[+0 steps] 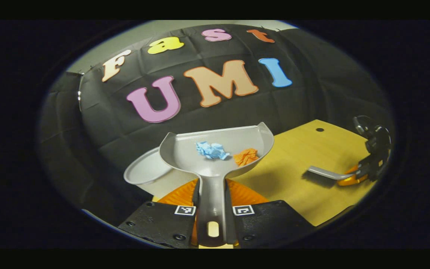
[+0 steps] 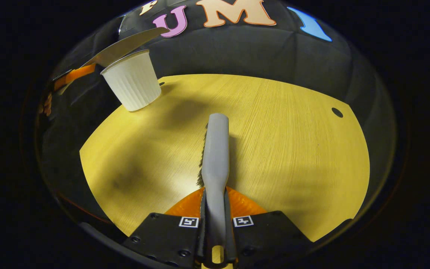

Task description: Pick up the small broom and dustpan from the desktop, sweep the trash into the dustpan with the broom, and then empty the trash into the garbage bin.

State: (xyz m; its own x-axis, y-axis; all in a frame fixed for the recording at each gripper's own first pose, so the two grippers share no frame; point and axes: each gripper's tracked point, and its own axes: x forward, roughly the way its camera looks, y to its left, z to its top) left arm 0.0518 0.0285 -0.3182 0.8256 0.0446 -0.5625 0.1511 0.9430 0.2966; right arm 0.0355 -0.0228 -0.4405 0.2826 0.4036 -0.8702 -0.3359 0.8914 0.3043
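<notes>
My left gripper (image 1: 212, 194) is shut on the handle of the grey dustpan (image 1: 218, 149), held up in the air. A crumpled blue paper (image 1: 211, 150) and a crumpled orange paper (image 1: 245, 156) lie in the pan. The pan hangs partly over the white garbage bin (image 1: 146, 172). My right gripper (image 2: 215, 203) is shut on the handle of the small grey broom (image 2: 215, 149), low over the yellow desktop (image 2: 282, 134). From the left gripper view the broom (image 1: 323, 172) and right gripper (image 1: 353, 176) appear at the far right. In the right gripper view the ribbed bin (image 2: 133, 80) stands at the desk's back left, with the dustpan (image 2: 125, 45) above it.
The desktop (image 1: 297, 164) has a small round hole (image 1: 320, 130) near its back edge, seen too as the hole (image 2: 337, 112) in the right gripper view. Black cloth walls close off the back and sides.
</notes>
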